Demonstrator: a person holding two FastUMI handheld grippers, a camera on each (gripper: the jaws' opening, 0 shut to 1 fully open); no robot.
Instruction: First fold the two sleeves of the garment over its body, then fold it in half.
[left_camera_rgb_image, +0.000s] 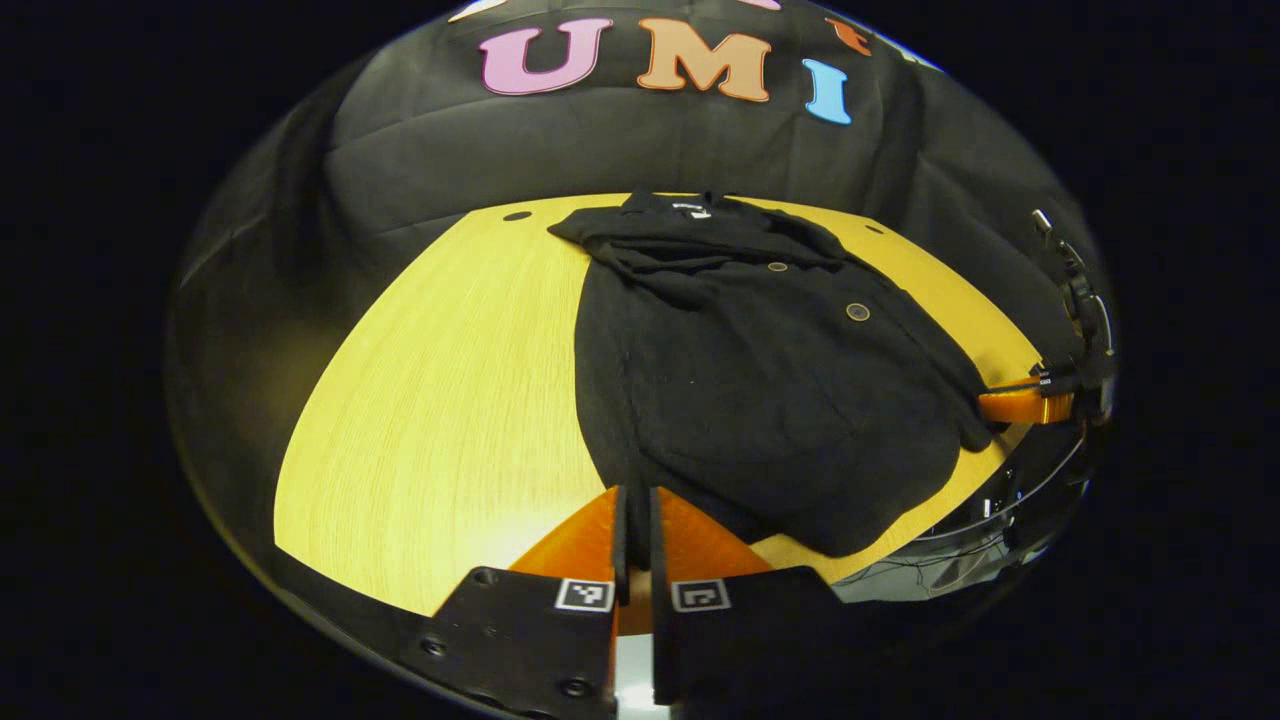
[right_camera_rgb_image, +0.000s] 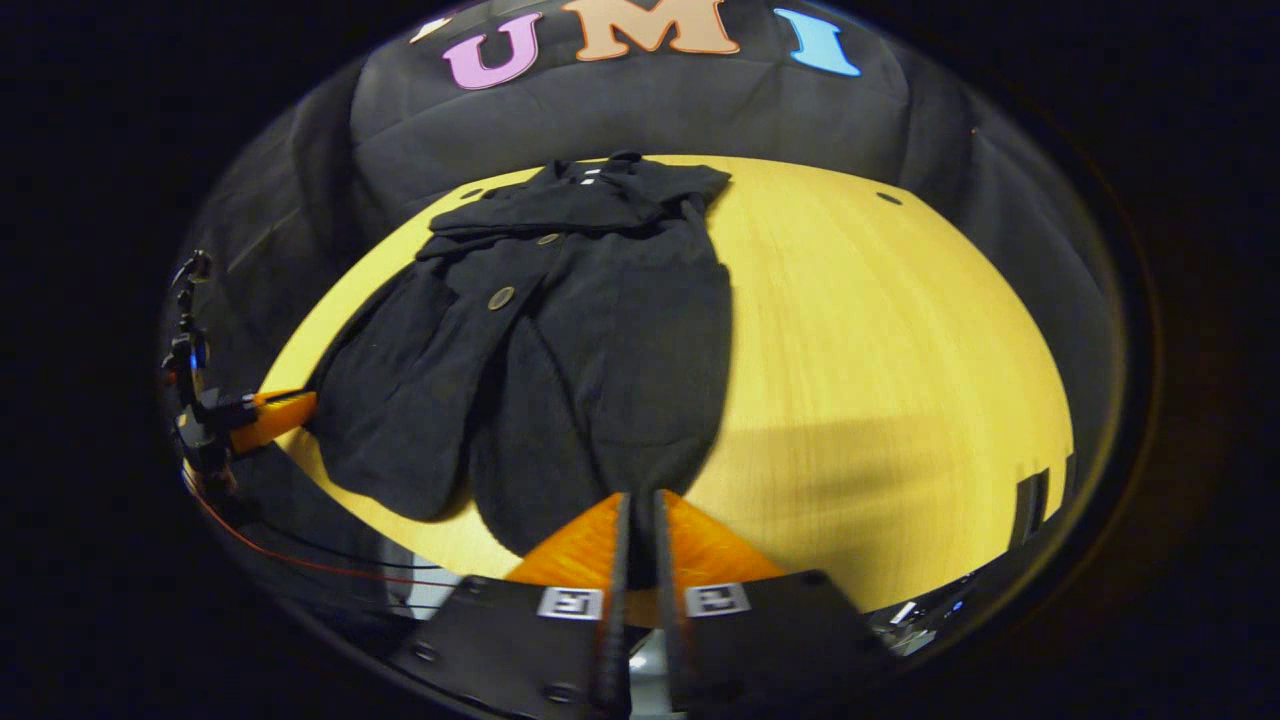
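Note:
A black buttoned garment (left_camera_rgb_image: 760, 400) lies flat on the yellow wooden table (left_camera_rgb_image: 450, 400), collar at the far side and hem towards me. Both sleeves lie folded across its chest (left_camera_rgb_image: 700, 255). My left gripper (left_camera_rgb_image: 638, 495) is shut on one corner of the hem, with dark cloth between its fingers. In the right gripper view, the garment (right_camera_rgb_image: 600, 360) reaches down to my right gripper (right_camera_rgb_image: 640, 498), shut on the other hem corner. Each gripper shows at the far hem corner in the other's view: the right gripper (left_camera_rgb_image: 985, 405) and the left gripper (right_camera_rgb_image: 295, 405).
The table's near edge (right_camera_rgb_image: 900, 590) runs just under both grippers. Bare tabletop (right_camera_rgb_image: 880, 380) spreads beside the garment. Cables (right_camera_rgb_image: 300, 560) hang below the front edge. The black cloth wall (left_camera_rgb_image: 640, 150) closes the far side.

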